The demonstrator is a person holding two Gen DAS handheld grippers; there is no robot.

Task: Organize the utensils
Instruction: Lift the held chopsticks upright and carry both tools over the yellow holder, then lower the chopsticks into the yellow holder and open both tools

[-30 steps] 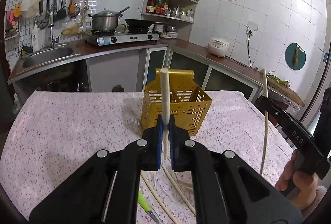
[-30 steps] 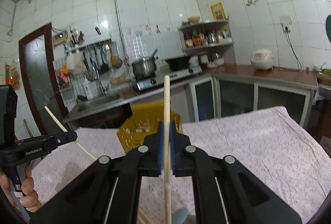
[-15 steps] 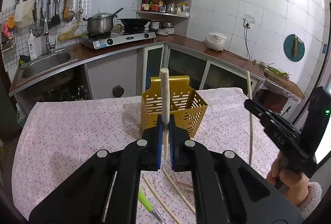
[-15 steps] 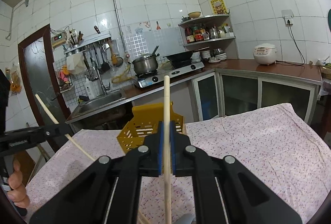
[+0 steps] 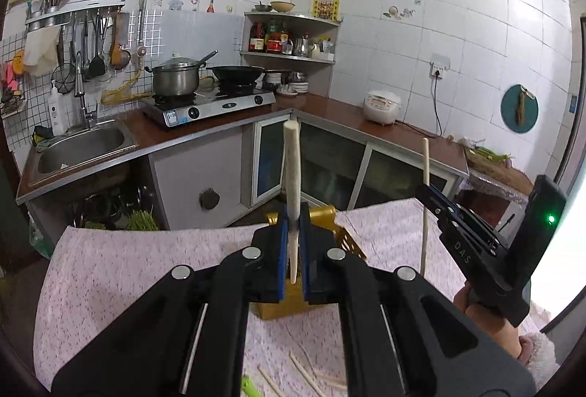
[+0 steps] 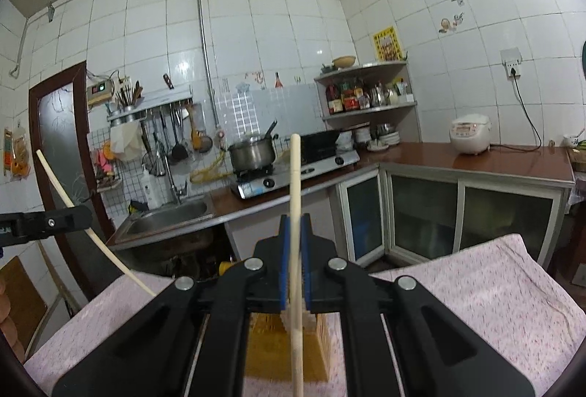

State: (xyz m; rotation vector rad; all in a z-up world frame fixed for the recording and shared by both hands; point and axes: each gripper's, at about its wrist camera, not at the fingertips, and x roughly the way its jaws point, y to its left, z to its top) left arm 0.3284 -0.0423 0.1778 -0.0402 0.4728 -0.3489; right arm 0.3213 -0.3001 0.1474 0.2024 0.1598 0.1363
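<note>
My left gripper (image 5: 293,232) is shut on a pale wooden chopstick (image 5: 292,170) held upright, above the yellow slotted utensil basket (image 5: 348,247) on the table. My right gripper (image 6: 295,243) is shut on a second chopstick (image 6: 295,199), also upright, with the basket (image 6: 285,356) right under it. The right gripper with its chopstick also shows at the right in the left wrist view (image 5: 454,214). The left gripper shows at the left in the right wrist view (image 6: 55,221).
Loose chopsticks (image 5: 304,375) and a green-handled utensil (image 5: 249,386) lie on the flowered tablecloth (image 5: 128,269) near me. Beyond the table are a sink (image 5: 80,148), a stove with a pot (image 5: 175,78) and a countertop with a rice cooker (image 5: 381,104).
Both grippers have risen and closed in over the basket, still holding their chopsticks. The basket now sits low in both views, partly hidden behind the jaws.
</note>
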